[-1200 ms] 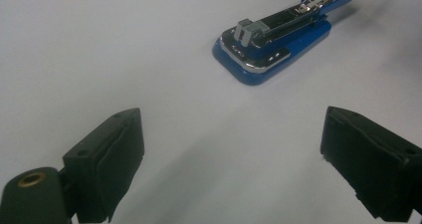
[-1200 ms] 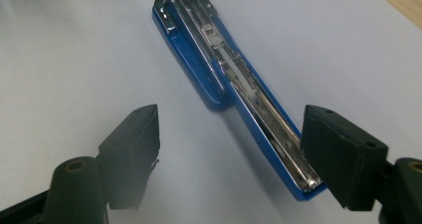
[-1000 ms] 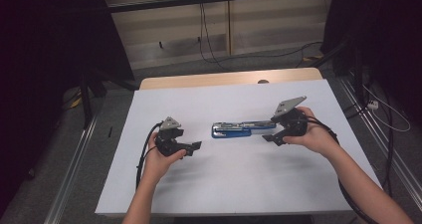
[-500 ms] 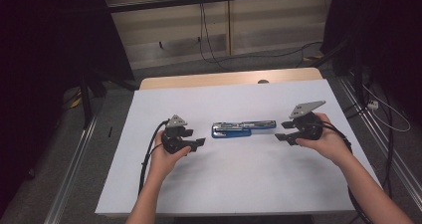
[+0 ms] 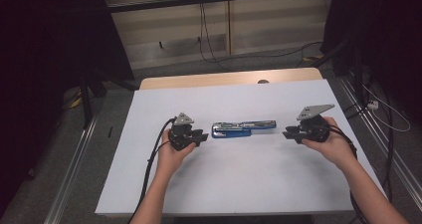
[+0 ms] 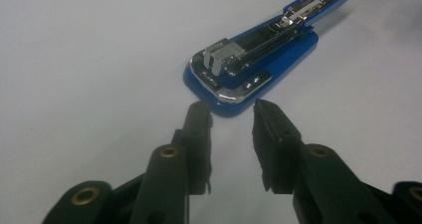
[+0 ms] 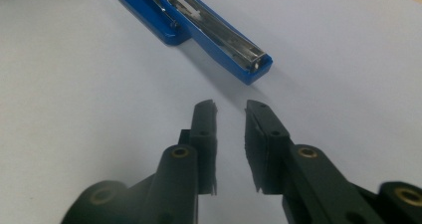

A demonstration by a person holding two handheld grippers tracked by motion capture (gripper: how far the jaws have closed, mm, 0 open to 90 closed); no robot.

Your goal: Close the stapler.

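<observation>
A blue metal stapler [image 5: 243, 128], swung open flat with its chrome staple channel facing up, lies at the centre of the white-covered desk [image 5: 239, 184], its long axis running from 9 o'clock to 3 o'clock. The left hand-held gripper [image 5: 197, 137] sits just beside the stapler's wide end at 9 o'clock; in the left gripper view its black jaws stand parted, released and holding nothing, with the stapler's rounded blue base [image 6: 234, 87] directly ahead of the tips and very near them, contact not confirmed. The right hand-held gripper [image 5: 289, 132] rests at 3 o'clock, near the stapler's narrow end but apart from it; in the right gripper view its jaws are likewise parted and empty, with the narrow blue tip [image 7: 251, 67] ahead at about 12 o'clock. Assessed risks: the stapler lies loose on smooth paper, so an approach from one side alone would likely push it along the desk rather than seat it between the jaws. The opened halves pivot on a hinge; a grip on one half could let the other swing or snap shut. The chrome surfaces appear slick, so a shallow pinch may slip.
</observation>
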